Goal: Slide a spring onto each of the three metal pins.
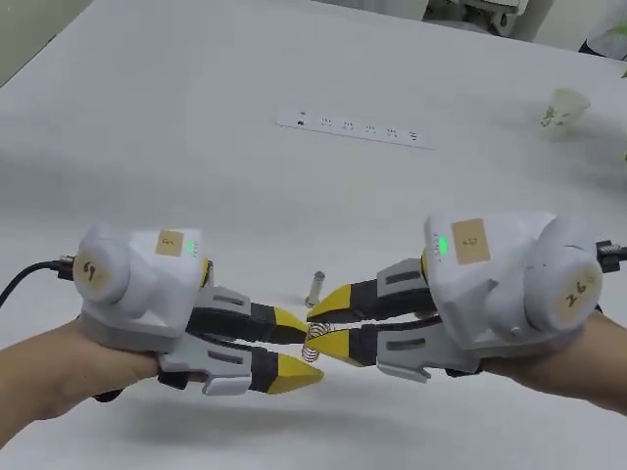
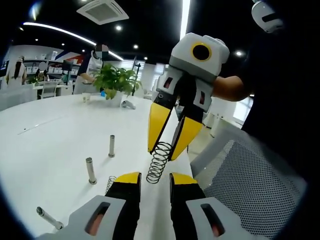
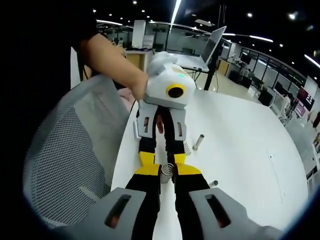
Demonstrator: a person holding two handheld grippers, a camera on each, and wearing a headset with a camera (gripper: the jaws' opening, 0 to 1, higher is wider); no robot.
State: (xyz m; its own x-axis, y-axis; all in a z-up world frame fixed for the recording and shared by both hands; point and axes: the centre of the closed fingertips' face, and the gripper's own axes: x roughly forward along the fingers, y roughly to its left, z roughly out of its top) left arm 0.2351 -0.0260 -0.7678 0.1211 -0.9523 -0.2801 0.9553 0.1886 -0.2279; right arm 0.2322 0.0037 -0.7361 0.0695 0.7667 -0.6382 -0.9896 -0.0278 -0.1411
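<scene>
A small steel spring (image 1: 312, 343) hangs over the white table with my right gripper (image 1: 318, 328) shut on it; it shows in the right gripper view as the spring (image 3: 166, 172) between the yellow tips of the right gripper (image 3: 167, 170). My left gripper (image 2: 155, 179) faces it, open, its jaws on either side of the lower end of the spring (image 2: 159, 161). Two metal pins (image 2: 111, 145) (image 2: 90, 170) stand upright on the table and a third pin (image 2: 47, 217) lies flat. A second spring (image 2: 110, 184) rests beside the left jaw. One pin (image 1: 315, 289) stands just behind the tips.
A white power strip (image 1: 355, 128) lies mid-table and a plastic cup (image 1: 565, 106) stands at the far right. A grey mesh chair (image 2: 250, 185) is close to the table's near edge. A potted plant (image 2: 117, 80) stands on the far side.
</scene>
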